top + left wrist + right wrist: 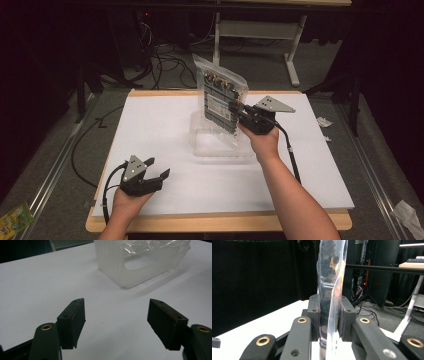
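A white table (165, 125) stands in a dark room. Near its front left corner, the left gripper (158, 168) rests with jaws spread, empty. Mid-table, the right gripper (235, 107) pinches one bagged circuit board (220, 97) upright over one clear plastic box (200, 142).

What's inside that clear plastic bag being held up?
The bag, clamped in the right gripper above the clear tub, holds a dark flat board with a pale label and metal connectors along its top. Its far side is hidden.
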Tool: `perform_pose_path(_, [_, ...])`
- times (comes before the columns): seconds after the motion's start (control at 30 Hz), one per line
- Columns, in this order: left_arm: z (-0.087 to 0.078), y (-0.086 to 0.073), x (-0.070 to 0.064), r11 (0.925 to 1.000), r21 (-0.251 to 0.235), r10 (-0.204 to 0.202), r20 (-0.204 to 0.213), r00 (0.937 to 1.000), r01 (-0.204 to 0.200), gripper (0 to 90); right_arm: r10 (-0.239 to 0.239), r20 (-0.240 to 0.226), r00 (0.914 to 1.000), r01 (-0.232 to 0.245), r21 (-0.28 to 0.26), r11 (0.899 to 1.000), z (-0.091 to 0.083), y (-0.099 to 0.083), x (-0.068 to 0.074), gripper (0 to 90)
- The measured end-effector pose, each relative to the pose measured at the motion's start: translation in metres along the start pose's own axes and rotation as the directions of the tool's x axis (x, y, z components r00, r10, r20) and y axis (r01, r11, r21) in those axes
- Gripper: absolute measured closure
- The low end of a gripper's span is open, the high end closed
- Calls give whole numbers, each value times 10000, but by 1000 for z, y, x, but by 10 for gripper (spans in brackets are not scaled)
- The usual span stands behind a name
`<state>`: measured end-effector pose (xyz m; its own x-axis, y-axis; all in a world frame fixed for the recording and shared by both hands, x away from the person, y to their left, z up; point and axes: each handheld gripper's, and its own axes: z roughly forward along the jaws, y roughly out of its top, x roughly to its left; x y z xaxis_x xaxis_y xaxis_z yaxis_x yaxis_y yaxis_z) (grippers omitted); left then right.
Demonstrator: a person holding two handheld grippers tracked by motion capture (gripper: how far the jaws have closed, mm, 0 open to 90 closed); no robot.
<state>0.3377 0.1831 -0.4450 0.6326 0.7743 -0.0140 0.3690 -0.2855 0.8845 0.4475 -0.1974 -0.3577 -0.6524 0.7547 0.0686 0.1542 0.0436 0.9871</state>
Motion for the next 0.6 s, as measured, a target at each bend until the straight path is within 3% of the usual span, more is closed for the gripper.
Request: perform_pose_path(0.6, [0, 0, -1, 9999, -23, -116, 64, 9999, 116, 311, -174, 3, 9998, 174, 378, 9991, 20, -17, 2, 765])
